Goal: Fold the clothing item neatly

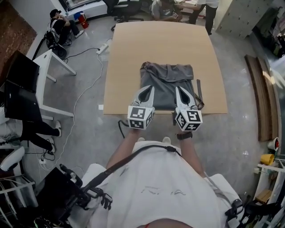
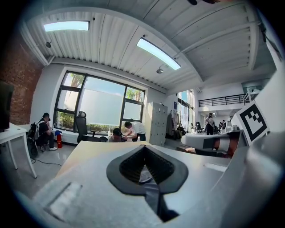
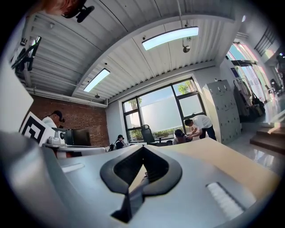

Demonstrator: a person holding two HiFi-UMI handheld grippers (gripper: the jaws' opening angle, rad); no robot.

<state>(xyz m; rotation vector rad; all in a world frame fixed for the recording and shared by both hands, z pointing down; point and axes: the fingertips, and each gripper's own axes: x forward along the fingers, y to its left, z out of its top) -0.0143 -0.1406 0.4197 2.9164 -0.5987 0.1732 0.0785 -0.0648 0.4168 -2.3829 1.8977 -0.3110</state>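
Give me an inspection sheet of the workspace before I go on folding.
Surface: tan table, flat, unmarked.
Job's things: grey garment near the front edge, dark strap along its right side.
Clutter: nothing seen on the table.
Grippers: left gripper and right gripper over the garment's near edge, fingers together; pinched fabric cannot be confirmed.
Cables: white power strip and cable on the floor, left of the table.
Surroundings: white desk, monitors, people beyond the far edge, planks at right.
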